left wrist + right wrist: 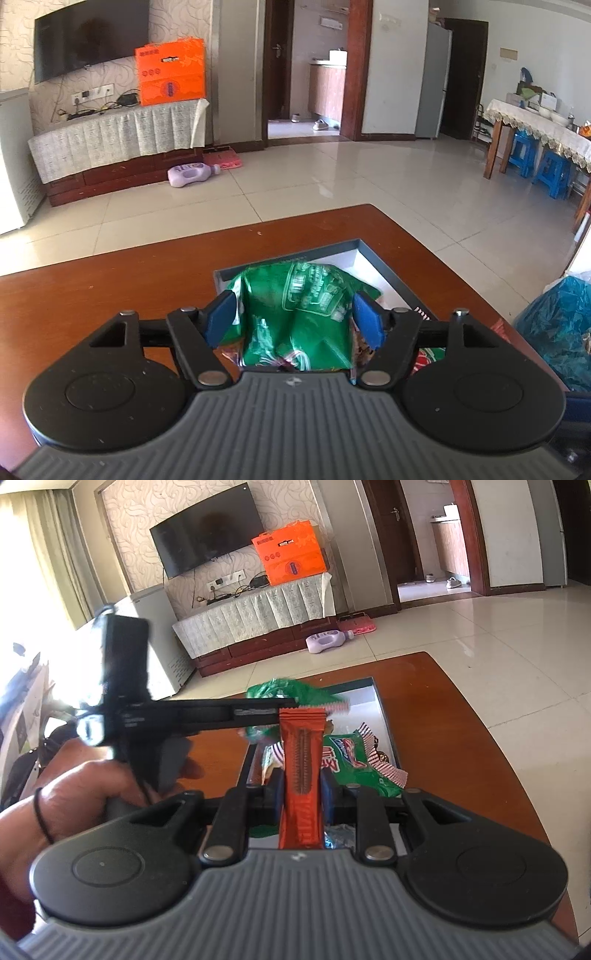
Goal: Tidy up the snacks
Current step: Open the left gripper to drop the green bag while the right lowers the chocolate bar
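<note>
Orange snack bar (301, 775) standing upright, long axis running straight up from between the blue pads, crimped top edge uppermost and level with the black arm of the other tool. Right gripper (302, 788) narrowed tight on the bar's lower half, one pad pressed against each long side, hanging over the near end of the grey box (384, 716) on the brown table (461, 738). In the box beneath: a green-and-red snack packet (351, 757) lying flat, with red-and-white zigzag wrapper edges beside it. Green snack bag (299, 314) crumpled and tilted, reaching from near the tool's body out over the box, printed face toward the camera. Left gripper (293, 317) spread fairly wide, its pads at the bag's two sides, the left pad (221, 315) against the foil, the right one at the bag's edge; firm grip or mere contact hard to tell. Bag raised above the box's near-left part, seen from the right camera poking out past the left tool, held in the person's left hand (110, 786).
</note>
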A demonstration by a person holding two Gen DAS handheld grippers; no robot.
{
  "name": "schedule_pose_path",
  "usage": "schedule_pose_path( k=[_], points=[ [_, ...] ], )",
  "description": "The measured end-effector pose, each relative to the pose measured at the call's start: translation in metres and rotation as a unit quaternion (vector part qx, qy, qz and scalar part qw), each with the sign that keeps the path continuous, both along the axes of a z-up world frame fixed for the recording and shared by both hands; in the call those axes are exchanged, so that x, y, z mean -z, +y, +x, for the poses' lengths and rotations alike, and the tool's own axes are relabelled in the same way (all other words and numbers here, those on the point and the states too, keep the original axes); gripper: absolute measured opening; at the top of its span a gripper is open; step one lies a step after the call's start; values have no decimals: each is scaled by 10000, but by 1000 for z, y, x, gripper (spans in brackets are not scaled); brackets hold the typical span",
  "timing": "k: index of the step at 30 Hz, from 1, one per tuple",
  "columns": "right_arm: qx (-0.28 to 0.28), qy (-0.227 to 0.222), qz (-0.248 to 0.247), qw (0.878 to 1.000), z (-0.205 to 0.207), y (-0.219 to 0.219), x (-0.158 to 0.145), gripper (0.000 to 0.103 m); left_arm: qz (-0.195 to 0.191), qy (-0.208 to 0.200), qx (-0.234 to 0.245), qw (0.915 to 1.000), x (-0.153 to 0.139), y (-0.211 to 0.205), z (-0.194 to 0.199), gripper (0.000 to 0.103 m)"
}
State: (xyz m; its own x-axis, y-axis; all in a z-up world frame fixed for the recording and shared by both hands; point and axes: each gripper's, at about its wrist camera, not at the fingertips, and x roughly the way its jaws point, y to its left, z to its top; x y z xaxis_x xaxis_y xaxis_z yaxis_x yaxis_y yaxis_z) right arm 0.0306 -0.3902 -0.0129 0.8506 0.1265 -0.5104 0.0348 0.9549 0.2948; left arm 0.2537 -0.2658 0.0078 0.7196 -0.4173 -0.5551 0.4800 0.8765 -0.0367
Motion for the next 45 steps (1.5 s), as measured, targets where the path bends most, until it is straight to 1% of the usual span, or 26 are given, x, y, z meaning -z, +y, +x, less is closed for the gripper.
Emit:
schedule_pose_path(
  k=[5, 13, 20, 22, 24, 29, 33, 36, 38, 43, 45],
  points=[
    [20, 115, 68, 9999, 2, 1, 6, 24, -30, -71, -87, 9999, -10, 20, -12, 74],
    [-45, 346, 32, 9994, 21, 11, 19, 24, -76, -176, -98, 9998, -22, 44, -43, 74],
    [-13, 460, 23, 9989, 37, 18, 31, 24, -2, -288, -107, 9995, -32, 57, -73, 74],
    [-20, 453, 30, 9990, 38, 20, 30, 24, -18, -348, -120, 9993, -35, 68, -85, 76],
    [-38, 423, 30, 9991, 35, 22, 29, 24, -56, -343, -167, 9993, -36, 80, -98, 80],
    [3, 408, 45, 9992, 31, 22, 28, 24, -121, -207, -366, 9990, -27, 109, -129, 80],
    [-33, 433, -113, 9990, 37, 28, 30, 24, -94, -128, -495, 9986, -14, 124, -149, 80],
    [-32, 493, -328, 9982, 45, 34, 35, 24, 6, -80, -486, 9988, -7, 126, -158, 80],
    [16, 495, -373, 9981, 47, 33, 37, 24, 46, -183, -501, 9986, -7, 127, -165, 80],
    [16, 466, -495, 9977, 44, 41, 35, 24, 54, -260, -428, 9987, -8, 125, -171, 80],
    [-45, 495, -650, 9967, 42, 46, 36, 24, 26, -253, -412, 9988, -9, 123, -172, 81]
  ],
)
